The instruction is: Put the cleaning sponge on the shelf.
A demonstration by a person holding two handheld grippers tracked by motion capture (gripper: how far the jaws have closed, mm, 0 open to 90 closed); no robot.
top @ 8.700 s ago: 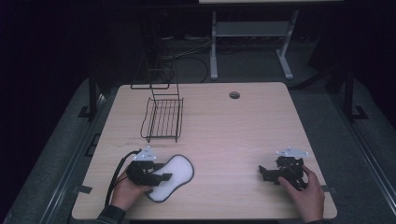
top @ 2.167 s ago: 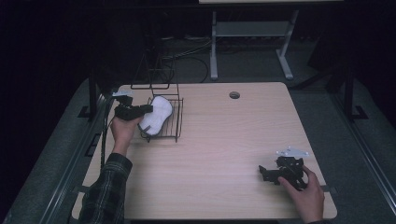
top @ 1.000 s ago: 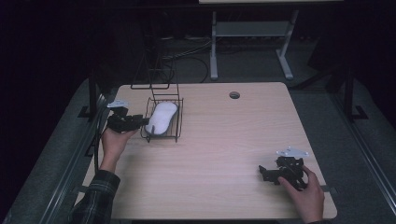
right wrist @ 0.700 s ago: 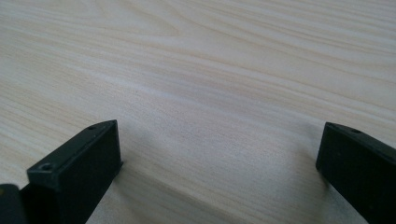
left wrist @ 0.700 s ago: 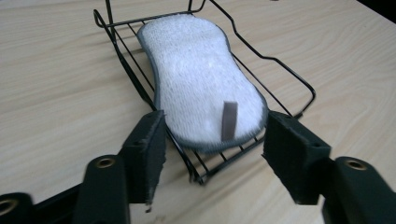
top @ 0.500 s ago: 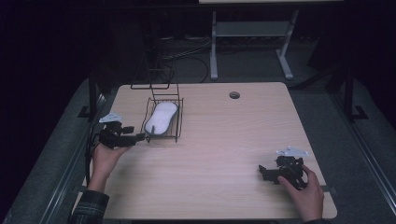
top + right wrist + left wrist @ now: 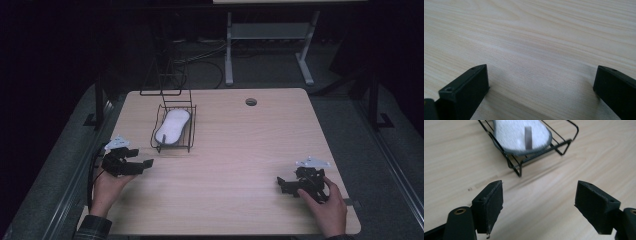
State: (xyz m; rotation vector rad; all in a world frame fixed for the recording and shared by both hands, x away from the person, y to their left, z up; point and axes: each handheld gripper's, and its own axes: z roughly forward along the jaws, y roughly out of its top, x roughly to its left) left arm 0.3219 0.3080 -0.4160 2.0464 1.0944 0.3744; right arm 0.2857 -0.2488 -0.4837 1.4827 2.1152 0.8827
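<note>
1. Jaws of the left gripper [image 7: 131,166] stand wide apart with nothing between them; they have just been opening, and bare wood shows between the pads in the left gripper view. The gripper sits over the table's [image 7: 235,150] left edge, roughly midway along it.

2. The white insole [image 7: 172,126] lies in the black wire basket [image 7: 191,131], ahead of this gripper and a little toward the table's middle. In the left gripper view the insole [image 7: 519,136] is straight in front of the jaws, with the basket's [image 7: 515,168] near corner closest to them, gripper and basket apart.

3. The insole's long axis runs from the near end of the basket toward the far edge of the table, slightly slanted, matching the basket's own length. It rests flat on the wire floor.

4. The left gripper is much the nearer; the right gripper [image 7: 287,185] rests near the right end of the near edge, well apart from the basket, its jaws also spread and empty over plain wood.

5. Judging from how things lie, the insole is placed and let go; any further move of the left hand has a free path back along the left edge.

6. Behind the basket rises its tall wire frame [image 7: 167,80], and a round cable hole [image 7: 251,102] sits near the far edge; neither stands in the way.
</note>
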